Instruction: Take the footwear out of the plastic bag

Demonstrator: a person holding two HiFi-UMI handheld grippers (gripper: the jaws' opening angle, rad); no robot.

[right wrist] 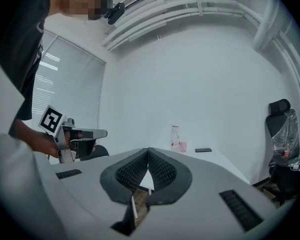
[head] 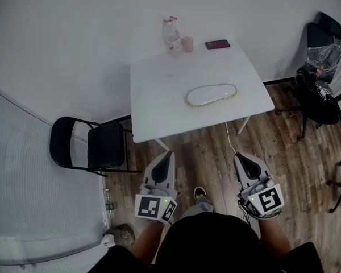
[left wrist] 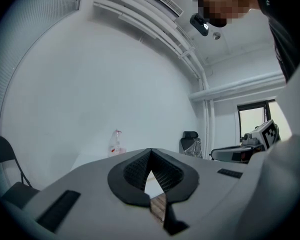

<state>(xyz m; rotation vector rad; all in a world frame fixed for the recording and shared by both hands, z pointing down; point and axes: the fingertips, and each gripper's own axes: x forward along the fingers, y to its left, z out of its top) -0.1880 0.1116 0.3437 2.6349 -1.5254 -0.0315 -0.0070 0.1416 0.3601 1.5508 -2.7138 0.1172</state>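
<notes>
Head view: plastic bag (head: 211,94) with a pale, sole-shaped outline, flat on white table (head: 159,90), at 12 o'clock from left gripper (head: 167,155) and right gripper (head: 242,159) — well apart, low over wood floor (head: 204,144).
Left gripper view: fingers (left wrist: 135,170) pressed together, gripping nothing; bottle (left wrist: 116,143) at 9 o'clock.
Right gripper view: same closed, empty pinch — bottle at 2 o'clock, phone (right wrist: 203,150) at 3.

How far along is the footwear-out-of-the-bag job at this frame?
Done: nothing visible. The plastic bag lies flat on the white table, with what looks like the footwear inside it. In hand: nothing; the left gripper and right gripper are both shut, empty, and held short of the table over the wood floor. Left: reach the bag, open it and take the footwear out.
</notes>
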